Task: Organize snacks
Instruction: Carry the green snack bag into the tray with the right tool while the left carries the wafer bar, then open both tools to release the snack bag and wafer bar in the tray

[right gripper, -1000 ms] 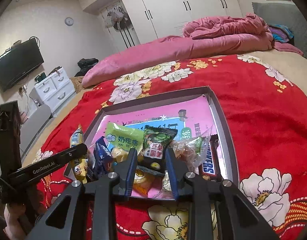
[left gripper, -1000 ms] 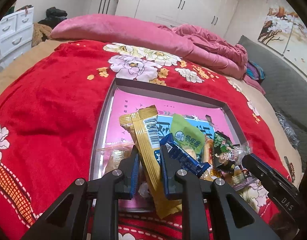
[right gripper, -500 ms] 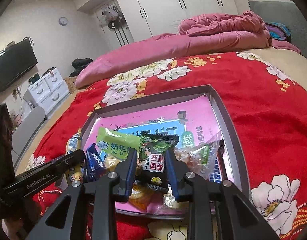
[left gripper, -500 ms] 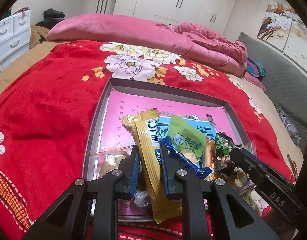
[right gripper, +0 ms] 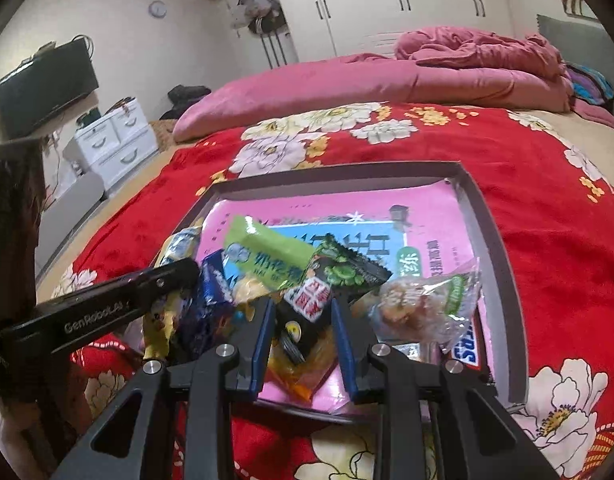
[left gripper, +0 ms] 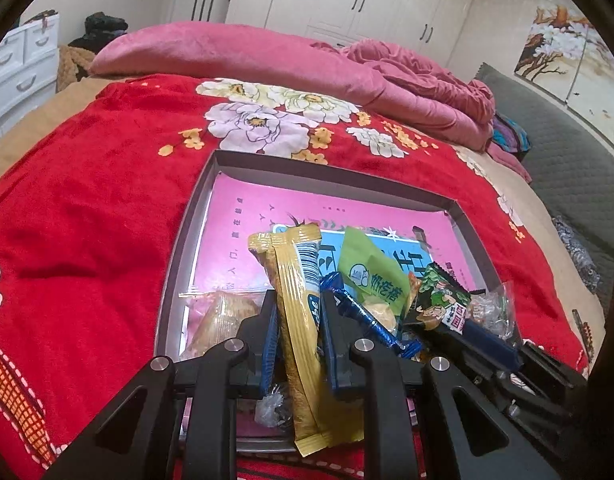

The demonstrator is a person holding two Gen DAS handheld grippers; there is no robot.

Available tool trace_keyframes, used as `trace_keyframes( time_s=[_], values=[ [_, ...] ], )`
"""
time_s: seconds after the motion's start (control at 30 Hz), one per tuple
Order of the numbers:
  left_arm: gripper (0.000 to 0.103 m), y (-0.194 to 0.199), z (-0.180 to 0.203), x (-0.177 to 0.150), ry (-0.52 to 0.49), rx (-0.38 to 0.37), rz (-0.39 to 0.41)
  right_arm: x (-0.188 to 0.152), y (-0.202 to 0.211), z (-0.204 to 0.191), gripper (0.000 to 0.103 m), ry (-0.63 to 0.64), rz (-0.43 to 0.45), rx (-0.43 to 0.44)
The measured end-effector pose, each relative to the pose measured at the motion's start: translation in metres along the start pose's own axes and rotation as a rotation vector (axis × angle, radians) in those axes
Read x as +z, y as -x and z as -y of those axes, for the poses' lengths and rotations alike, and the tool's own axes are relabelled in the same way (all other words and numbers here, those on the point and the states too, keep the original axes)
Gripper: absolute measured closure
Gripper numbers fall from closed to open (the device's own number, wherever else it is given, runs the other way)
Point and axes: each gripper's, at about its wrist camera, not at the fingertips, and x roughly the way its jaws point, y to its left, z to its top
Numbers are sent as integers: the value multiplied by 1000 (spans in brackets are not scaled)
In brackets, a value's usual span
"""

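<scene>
Two grippers clamped: left gripper [left gripper: 297,320] on yellow packet [left gripper: 297,312], right gripper [right gripper: 303,322], now lower over tray [right gripper: 485,216], on dark-green packet [right gripper: 327,284]; green packet [right gripper: 267,252] between.

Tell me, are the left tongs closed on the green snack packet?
No, the left tongs are closed on the long yellow packet, while the green packet lies beside them in the tray.

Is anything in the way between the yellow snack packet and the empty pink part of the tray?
Nothing visible. The left gripper is shut on the yellow packet, and the pink tray floor beyond it is bare. The other snacks sit off to the right.
</scene>
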Motion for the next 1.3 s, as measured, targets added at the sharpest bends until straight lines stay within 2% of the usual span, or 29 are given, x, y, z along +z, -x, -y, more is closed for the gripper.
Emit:
trace_keyframes(
  time_s=[0.47, 0.7, 0.87, 1.07, 1.3],
  values=[
    [81, -3, -2, 2, 7, -13, -15, -1, -1, -3, 73, 7, 0, 1],
    [63, -2, 1, 2, -6, -14, -6, 0, 0, -4, 73, 21, 8, 1],
    [60, -1, 3, 1, -10, -16, -6, -1, -1, -3, 73, 15, 5, 0],
    [51, 1, 5, 0, -12, -20, -1, -1, -1, -2, 72, 10, -3, -5],
    [45, 3, 5, 0, -18, -21, -3, -2, -3, -1, 67, 10, -13, -9]
  ],
)
